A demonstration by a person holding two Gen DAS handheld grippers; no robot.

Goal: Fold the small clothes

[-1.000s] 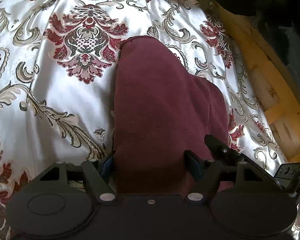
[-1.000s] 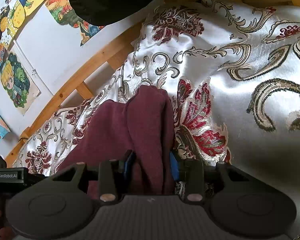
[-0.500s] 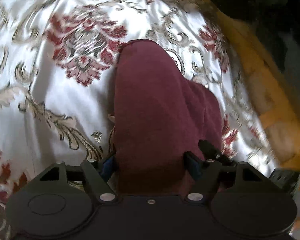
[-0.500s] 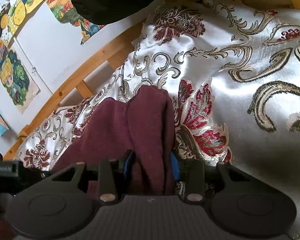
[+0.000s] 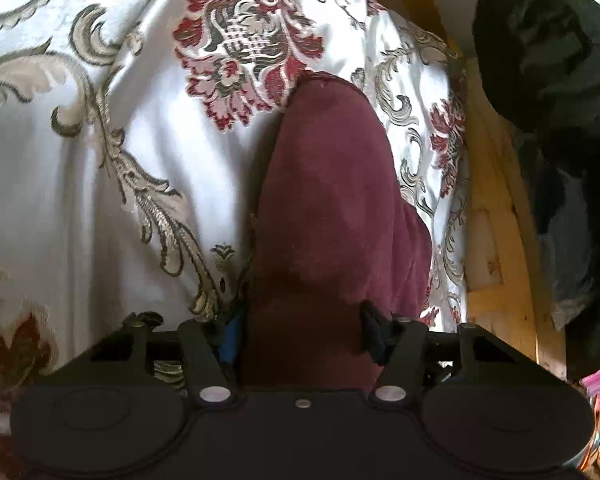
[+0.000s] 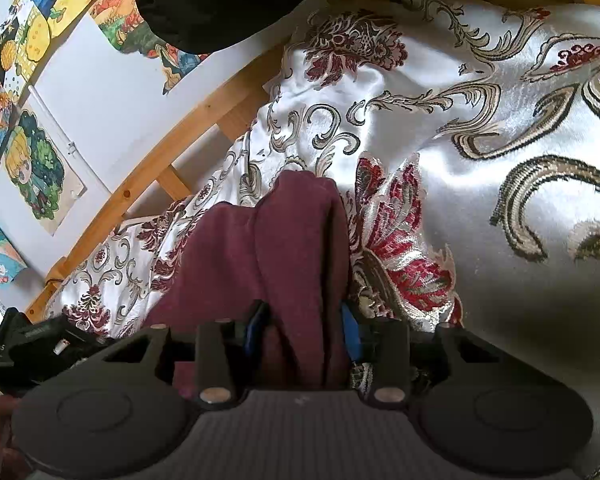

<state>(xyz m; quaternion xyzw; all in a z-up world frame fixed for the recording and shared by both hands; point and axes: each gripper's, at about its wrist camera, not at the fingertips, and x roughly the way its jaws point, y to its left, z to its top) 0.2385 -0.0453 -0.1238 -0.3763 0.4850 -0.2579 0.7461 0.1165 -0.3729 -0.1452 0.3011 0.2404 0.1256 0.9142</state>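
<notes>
Only the right wrist view shows cartoon posters [image 6: 36, 168] at ten o'clock. Both tools point downward. The left gripper [image 5: 304, 330], jaws just closing, and right gripper [image 6: 302, 326], jaws just opening, each clamp the maroon garment [image 5: 328, 200] on the brocade bedspread [image 5: 80, 160].

We assess this as a home bedroom, likely a child's. A bed takes up most of both views: a glossy white bedspread [image 6: 480, 128] woven with red and gold damask ornament lies over a light wooden bed frame [image 6: 152, 168], whose rail and slats show at the far left. Beyond the frame, a white wall [image 6: 112, 92] carries several colourful cartoon drawings [image 6: 34, 168] stuck on as loose sheets. A dark garment [image 5: 548, 52] lies at the bed's edge.
</notes>
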